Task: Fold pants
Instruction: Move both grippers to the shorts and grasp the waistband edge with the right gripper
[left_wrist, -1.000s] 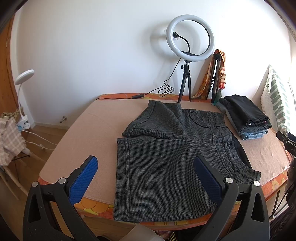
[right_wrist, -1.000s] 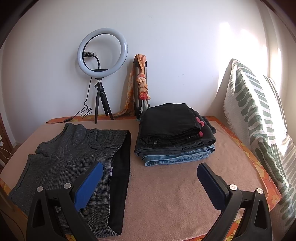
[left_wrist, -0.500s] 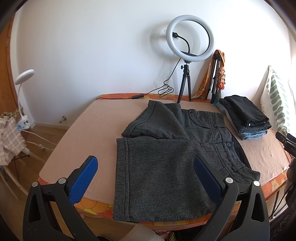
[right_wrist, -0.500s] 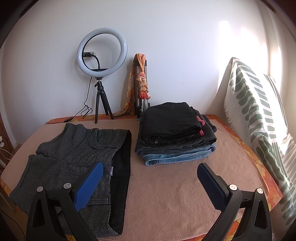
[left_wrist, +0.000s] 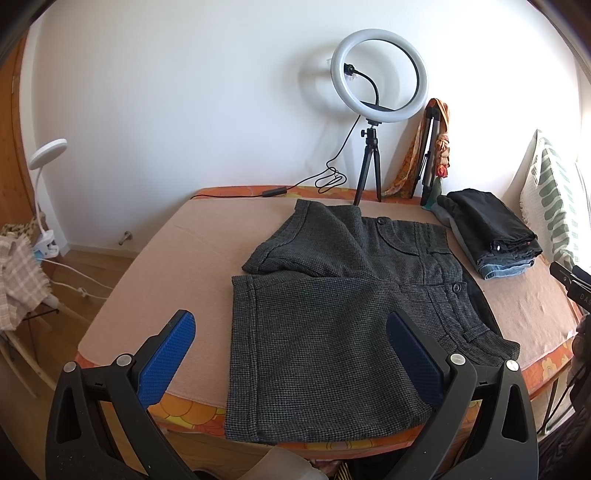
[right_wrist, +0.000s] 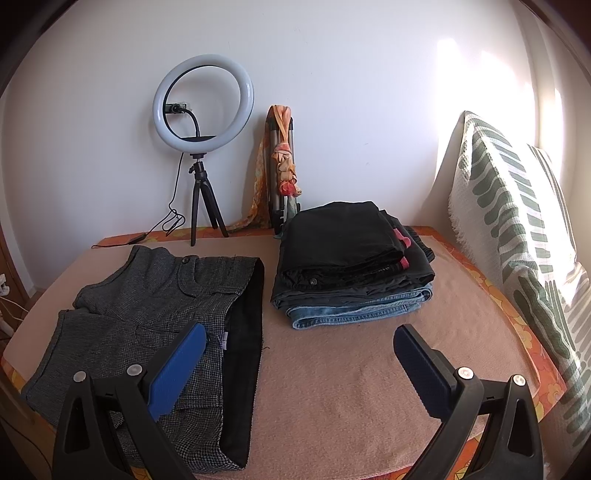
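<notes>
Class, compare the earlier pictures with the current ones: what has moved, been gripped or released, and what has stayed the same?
Nothing visibly changed. Both the left gripper and the right gripper stay open and empty above the bed, the grey shorts lie flat and unfolded, and the folded stack is untouched.

Ring light (right_wrist: 203, 101) behind folded clothes stack (right_wrist: 351, 258).

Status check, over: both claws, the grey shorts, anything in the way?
Left claw open, empty. Right claw open, empty. Grey shorts flat, unfolded, ungripped. Folded clothes stack sits apart beside them.
</notes>
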